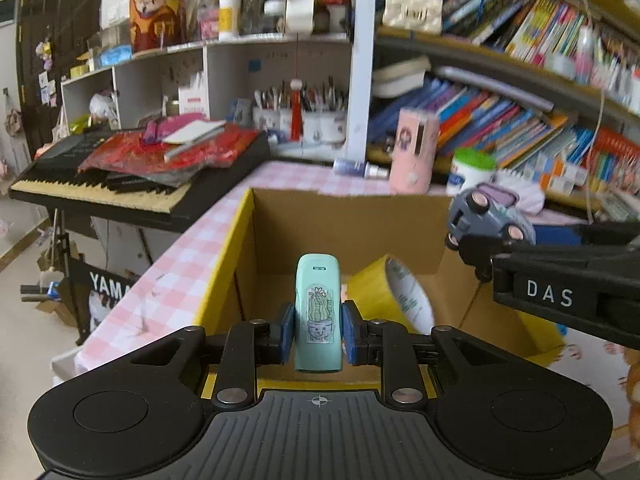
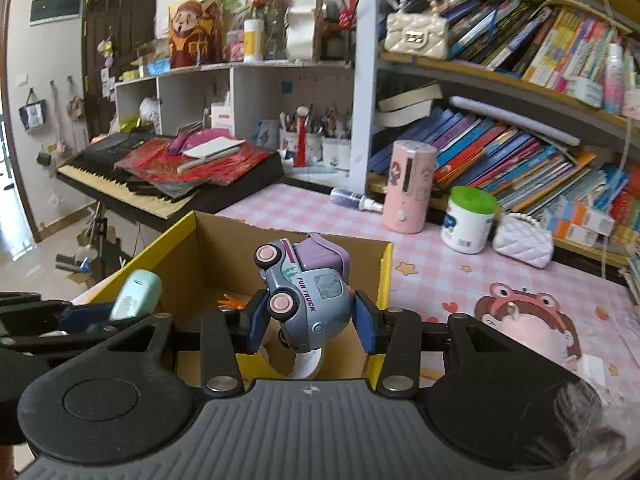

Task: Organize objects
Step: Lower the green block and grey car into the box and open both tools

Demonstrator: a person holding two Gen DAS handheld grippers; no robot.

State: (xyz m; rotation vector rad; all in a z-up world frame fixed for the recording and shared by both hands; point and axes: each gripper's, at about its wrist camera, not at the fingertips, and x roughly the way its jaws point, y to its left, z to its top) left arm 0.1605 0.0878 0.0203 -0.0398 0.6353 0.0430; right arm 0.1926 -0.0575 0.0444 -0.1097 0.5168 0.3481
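My left gripper is shut on a mint-green stapler with a cactus sticker and holds it upright over the open cardboard box. A yellow tape roll lies inside the box. My right gripper is shut on a grey-purple toy truck, tilted nose down, over the same box. In the left wrist view the truck and the right gripper hang at the box's right edge. In the right wrist view the stapler shows at the left.
The box stands on a pink checked tablecloth. Behind it are a pink cylinder, a green-lidded tub, a white quilted purse and a spray bottle. Bookshelves fill the right; a keyboard stands at the left.
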